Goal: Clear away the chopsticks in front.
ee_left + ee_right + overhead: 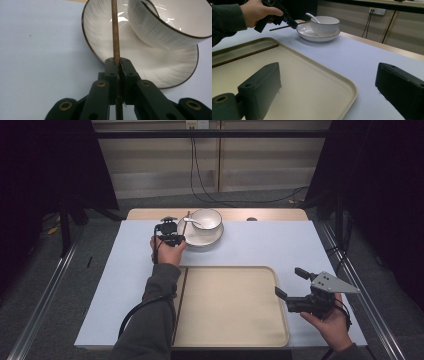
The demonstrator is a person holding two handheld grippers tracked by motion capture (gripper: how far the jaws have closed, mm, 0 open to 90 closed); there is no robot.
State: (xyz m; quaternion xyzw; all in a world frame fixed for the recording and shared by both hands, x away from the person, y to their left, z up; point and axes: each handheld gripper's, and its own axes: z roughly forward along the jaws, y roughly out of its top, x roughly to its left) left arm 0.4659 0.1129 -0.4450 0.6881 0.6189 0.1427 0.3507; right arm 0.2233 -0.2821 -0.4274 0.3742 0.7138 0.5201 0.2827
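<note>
bowl point(206, 218) on plate point(201, 238) holds spoon point(191, 221); tray point(235, 325) holds chopstick point(179, 302).

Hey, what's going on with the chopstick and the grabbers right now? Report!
Left gripper shut on chopstick beside plate. Right gripper open, empty, over tray edge. Second chopstick in tray. Nothing blocking.

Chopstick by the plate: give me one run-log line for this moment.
left hand-held gripper: shut on chopstick | plate: under bowl | right hand-held gripper: open over tray
</note>
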